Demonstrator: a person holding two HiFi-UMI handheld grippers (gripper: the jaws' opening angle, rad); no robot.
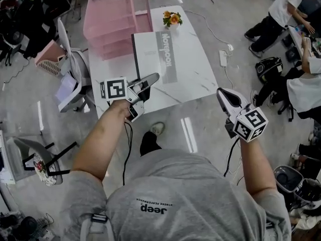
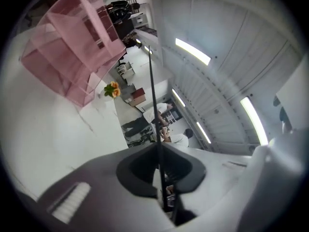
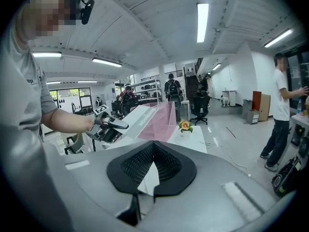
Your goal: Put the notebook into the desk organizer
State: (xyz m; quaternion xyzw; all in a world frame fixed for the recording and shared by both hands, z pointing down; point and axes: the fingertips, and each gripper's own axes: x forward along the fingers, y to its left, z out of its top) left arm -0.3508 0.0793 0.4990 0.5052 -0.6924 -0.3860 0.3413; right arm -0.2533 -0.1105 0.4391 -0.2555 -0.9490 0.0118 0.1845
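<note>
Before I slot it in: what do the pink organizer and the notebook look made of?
Desk organizer: probably translucent pink plastic or acrylic, smooth. Its inner shelves show through the walls.
Notebook: pale grey card or paper cover, matte, with a printed darker band. It looks fairly stiff, as it shows no sag with the left gripper pinching one edge.

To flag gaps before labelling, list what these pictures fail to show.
Head view: the notebook hides the table beneath it; the left gripper covers part of its near edge.
Left gripper view: notebook seen edge-on, cover unreadable.
Right gripper view: desk organizer partly behind the notebook, shelf contents too small.
</note>
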